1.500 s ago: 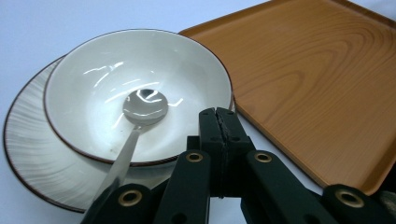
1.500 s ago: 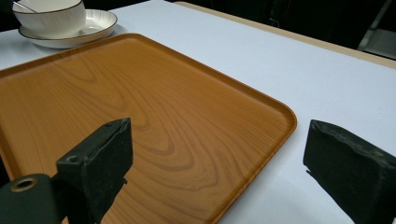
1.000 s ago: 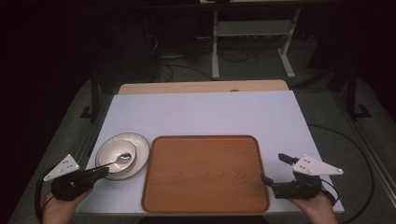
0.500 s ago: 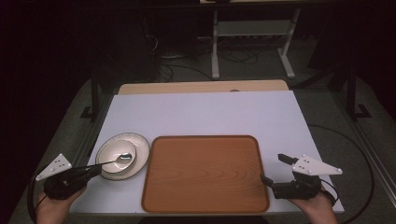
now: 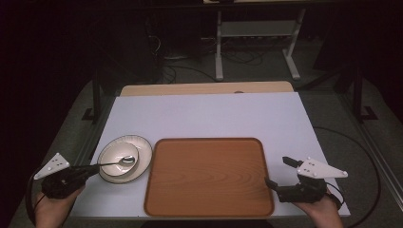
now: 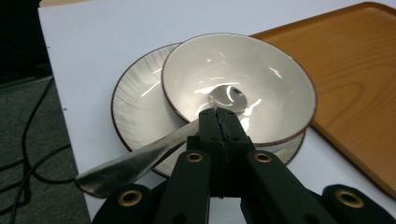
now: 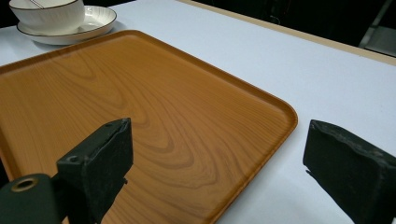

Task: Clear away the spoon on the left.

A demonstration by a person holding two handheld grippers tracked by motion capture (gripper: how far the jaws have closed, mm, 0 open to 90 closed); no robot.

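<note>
The left gripper (image 6: 219,122) pinched a spoon (image 6: 154,151) lying in the bowl (image 6: 243,88), while the right gripper (image 7: 219,154) stayed wide open, holding nothing.

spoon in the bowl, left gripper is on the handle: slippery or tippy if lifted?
The spoon looks like polished metal, so probably slippery. The left gripper pinches it partway along, with handle overhanging, so it may pivot. Its bowl looks ceramic: avoid knocking it.

You have a wood-grain tray (image 5: 209,178) with a smooth satin face, a glossy glazed ceramic bowl (image 6: 238,88) on a matching streaked plate (image 6: 135,100), a polished metal spoon (image 6: 140,161), matt white table covering (image 5: 214,116), and rough-edged matt black pads (image 7: 348,161).
</note>
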